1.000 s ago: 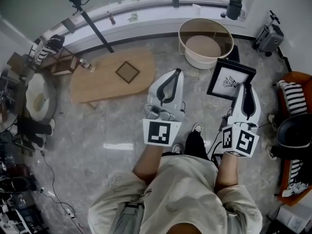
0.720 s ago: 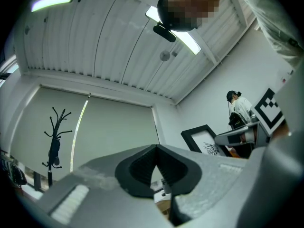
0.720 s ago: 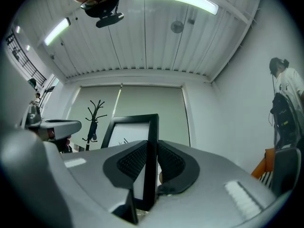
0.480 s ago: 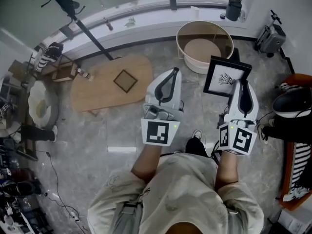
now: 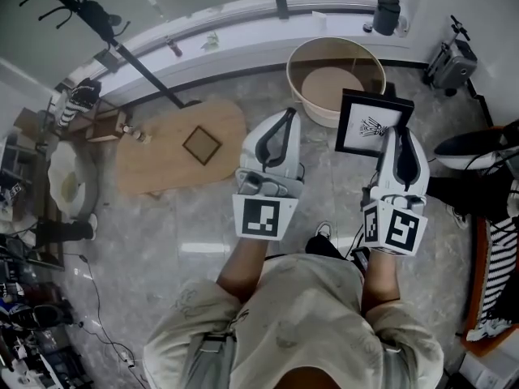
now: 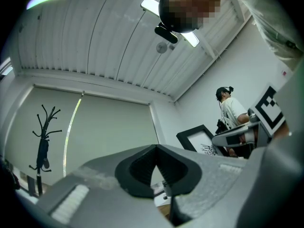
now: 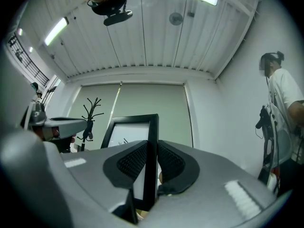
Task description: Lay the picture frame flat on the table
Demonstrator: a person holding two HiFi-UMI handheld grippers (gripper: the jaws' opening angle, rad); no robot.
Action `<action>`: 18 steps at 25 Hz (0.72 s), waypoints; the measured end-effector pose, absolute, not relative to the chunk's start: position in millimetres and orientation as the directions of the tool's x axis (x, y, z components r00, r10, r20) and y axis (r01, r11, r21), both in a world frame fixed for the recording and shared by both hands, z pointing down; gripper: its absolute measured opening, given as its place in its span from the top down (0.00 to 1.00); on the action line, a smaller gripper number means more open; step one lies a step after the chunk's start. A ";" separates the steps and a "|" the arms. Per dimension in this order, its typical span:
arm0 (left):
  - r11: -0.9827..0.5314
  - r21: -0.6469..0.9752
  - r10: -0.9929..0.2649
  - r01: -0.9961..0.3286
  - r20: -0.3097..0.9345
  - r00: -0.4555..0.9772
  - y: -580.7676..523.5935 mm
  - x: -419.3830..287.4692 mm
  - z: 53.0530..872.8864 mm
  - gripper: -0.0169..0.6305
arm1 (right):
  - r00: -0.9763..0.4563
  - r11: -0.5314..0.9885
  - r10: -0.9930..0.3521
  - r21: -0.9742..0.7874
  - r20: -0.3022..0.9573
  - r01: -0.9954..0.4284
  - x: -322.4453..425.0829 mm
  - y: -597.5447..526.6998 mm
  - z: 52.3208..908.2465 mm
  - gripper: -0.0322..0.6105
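Observation:
My right gripper (image 5: 401,134) is shut on the right-hand edge of a black picture frame (image 5: 371,123) with a white mat and a small dark drawing. I hold it up in the air, in front of my chest. In the right gripper view the frame (image 7: 129,129) stands on edge, its black side pinched between the ribbed pads (image 7: 172,163). To its left, my left gripper (image 5: 285,122) is shut and has nothing in it; in its own view the pads (image 6: 140,167) meet at the tip. The low oval wooden table (image 5: 162,160) lies on the floor ahead to the left, apart from both grippers.
A small square dark tile (image 5: 202,145) lies on the wooden table. A round tan tub-like stand (image 5: 308,55) is just behind the frame. A black coat stand (image 5: 122,37) leans at the far left. A person's dark legs (image 5: 474,148) reach in from the right, beside an orange seat (image 5: 486,298).
The right gripper has carried the frame a little left and forward, so it now overlaps the round stand's rim. A person's legs have come further into view on the right. Both grips are unchanged.

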State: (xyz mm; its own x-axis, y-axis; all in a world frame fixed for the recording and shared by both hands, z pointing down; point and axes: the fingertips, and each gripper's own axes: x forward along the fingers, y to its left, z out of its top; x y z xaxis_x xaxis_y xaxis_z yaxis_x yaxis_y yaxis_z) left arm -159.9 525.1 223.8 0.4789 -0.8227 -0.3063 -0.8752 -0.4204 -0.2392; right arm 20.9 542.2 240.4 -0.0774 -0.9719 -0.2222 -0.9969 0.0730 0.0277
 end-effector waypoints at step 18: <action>-0.408 -0.222 -0.840 -0.885 -0.289 0.460 452.5 -90.5 226.4 0.97 | -0.102 0.095 -0.977 0.046 -0.187 -0.994 92.1 467.5 241.1 0.84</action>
State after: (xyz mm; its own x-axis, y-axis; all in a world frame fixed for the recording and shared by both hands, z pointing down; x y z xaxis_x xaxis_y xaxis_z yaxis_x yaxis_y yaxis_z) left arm -90.5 452.5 226.4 0.4599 -0.8397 -0.2888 -0.8853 -0.4083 -0.2225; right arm 92.1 467.5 241.1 -0.1024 -0.9769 -0.1875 -0.9944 0.0954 0.0457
